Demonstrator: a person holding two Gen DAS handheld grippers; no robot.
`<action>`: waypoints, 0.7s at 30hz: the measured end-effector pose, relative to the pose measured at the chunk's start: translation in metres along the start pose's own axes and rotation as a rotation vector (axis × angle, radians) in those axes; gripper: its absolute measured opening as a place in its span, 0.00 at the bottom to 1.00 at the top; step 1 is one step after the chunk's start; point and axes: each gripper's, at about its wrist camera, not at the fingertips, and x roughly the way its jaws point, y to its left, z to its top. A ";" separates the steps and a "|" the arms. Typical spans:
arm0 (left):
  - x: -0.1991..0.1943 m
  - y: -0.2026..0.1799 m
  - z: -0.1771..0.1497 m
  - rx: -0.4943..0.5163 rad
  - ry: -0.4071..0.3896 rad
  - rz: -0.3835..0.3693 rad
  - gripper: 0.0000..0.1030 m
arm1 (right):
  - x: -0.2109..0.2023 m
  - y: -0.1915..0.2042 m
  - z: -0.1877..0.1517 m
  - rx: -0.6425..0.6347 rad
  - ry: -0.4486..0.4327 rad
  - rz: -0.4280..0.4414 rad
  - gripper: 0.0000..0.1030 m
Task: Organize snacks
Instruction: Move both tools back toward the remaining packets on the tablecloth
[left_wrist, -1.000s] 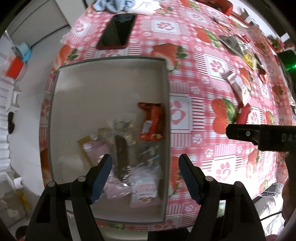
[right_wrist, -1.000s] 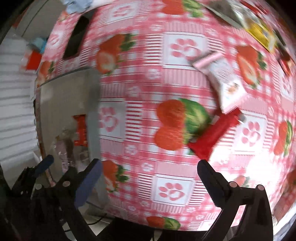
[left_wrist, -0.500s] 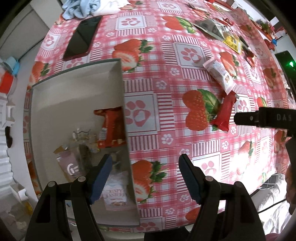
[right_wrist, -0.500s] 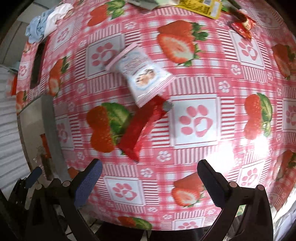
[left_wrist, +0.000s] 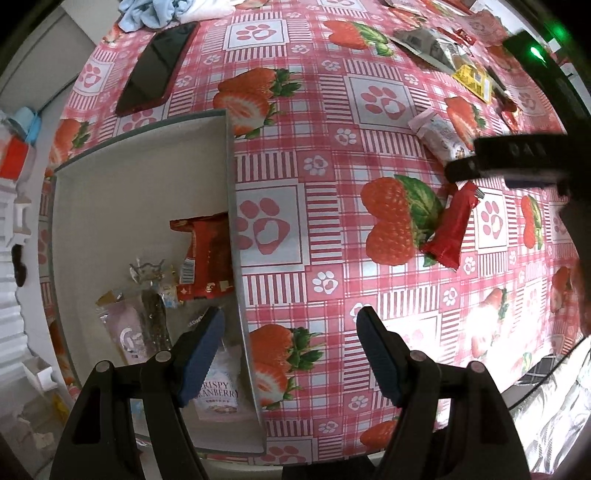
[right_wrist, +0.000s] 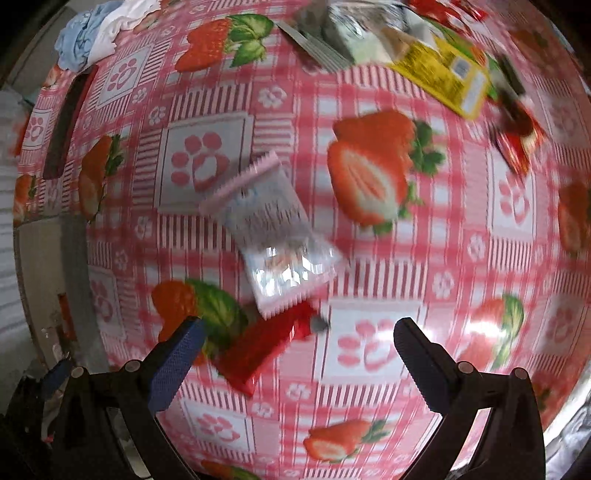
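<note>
Bare cloth right of box wall (left_wrist: 236, 236); red bar (left_wrist: 452, 229) beyond, pink packet (right_wrist: 275, 236) touching

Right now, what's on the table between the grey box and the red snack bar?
Nothing but bare tablecloth lies between the box and the red snack bar, seen in the left wrist view.

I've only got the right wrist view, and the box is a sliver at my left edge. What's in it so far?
Observer: Several snacks lie in the box: a red wrapper, a clear-wrapped dark bar, a pinkish pouch and a pale strawberry pack.
Operator: Any room left?
Observer: Yes. They are bunched toward its near end, and the far end of the floor is bare.
Operator: Where's the left gripper?
Observer: The left gripper is open and empty. It hovers over the box's right wall, beside the strawberry pack.
</note>
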 end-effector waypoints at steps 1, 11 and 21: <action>0.001 0.001 0.001 -0.001 0.003 0.003 0.75 | 0.001 0.002 0.007 -0.006 -0.004 -0.003 1.00; 0.002 -0.010 0.018 0.014 0.015 0.013 0.75 | 0.017 0.002 0.068 0.040 -0.024 -0.038 1.00; 0.003 -0.057 0.043 0.127 0.002 -0.004 0.75 | 0.024 -0.106 0.054 0.322 0.008 -0.031 1.00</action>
